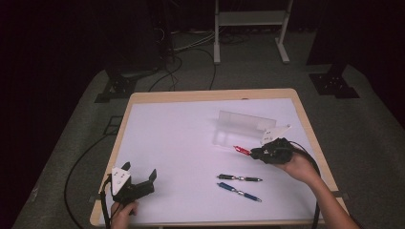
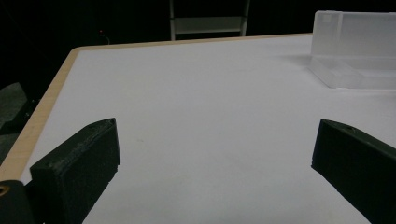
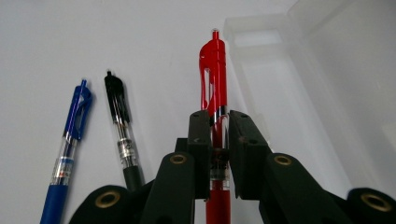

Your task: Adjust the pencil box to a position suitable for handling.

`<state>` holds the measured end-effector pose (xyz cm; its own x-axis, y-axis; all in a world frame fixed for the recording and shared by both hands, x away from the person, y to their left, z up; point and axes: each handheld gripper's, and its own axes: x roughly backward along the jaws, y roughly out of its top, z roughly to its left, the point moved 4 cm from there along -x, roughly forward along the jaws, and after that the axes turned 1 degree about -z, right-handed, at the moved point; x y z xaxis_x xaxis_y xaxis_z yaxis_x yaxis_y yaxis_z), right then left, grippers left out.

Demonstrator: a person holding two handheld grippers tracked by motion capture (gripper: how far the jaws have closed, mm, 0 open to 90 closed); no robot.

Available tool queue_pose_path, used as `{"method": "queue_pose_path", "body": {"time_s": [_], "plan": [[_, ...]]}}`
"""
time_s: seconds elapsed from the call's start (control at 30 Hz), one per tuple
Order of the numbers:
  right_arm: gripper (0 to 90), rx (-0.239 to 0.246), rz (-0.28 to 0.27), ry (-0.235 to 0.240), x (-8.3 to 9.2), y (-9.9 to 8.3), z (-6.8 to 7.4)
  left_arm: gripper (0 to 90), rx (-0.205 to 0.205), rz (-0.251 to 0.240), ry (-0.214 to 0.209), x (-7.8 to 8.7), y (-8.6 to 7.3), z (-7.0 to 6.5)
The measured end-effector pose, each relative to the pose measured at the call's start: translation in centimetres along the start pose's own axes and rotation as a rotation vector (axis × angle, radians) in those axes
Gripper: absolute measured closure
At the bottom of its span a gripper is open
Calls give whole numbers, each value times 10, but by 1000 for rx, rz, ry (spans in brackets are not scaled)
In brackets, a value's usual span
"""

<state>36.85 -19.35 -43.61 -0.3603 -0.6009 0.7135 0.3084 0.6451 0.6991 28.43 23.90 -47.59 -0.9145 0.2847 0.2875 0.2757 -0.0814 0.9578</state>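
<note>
- Red pen [image 3: 214,70] is clamped between the jaws of the right gripper [image 3: 215,135], which grips its clear barrel with the clip end pointing away from the hand
- In the high view the red pen [image 1: 241,150] sticks out of the right gripper [image 1: 255,153] toward the clear plastic box [image 1: 246,126], its tip just short of the box's near edge
- The right gripper view gives what the high view cannot: the pen's clip, the pads pressing on the barrel, and the open inside of the clear plastic box [image 3: 299,93] just beside the pen
- The black pen [image 1: 239,178] and the blue pen [image 1: 239,192] lie side by side on the white counter [image 1: 176,143], on the near side of the box, apart from the red pen
- The left gripper [image 1: 138,183] rests far from the box at the counter's near left corner; the left gripper view shows its jaws spread wide, nothing between them, with the box [image 2: 355,51] at the upper right
</note>
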Motion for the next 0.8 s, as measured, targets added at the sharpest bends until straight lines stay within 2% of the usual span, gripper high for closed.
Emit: {"method": "queue_pose_path", "body": {"time_s": [0.2,0.63,0.8], "plan": [[786,8,-10,-7,8,14,-9,4,5,-12,2,1,0,0],[786,9,-15,-6,11,35,-26,4,-2,-10,-7,1,0,0],[786,40,-17,-18,14,51,-34,4,5,-11,-14,1,0,1]]}}
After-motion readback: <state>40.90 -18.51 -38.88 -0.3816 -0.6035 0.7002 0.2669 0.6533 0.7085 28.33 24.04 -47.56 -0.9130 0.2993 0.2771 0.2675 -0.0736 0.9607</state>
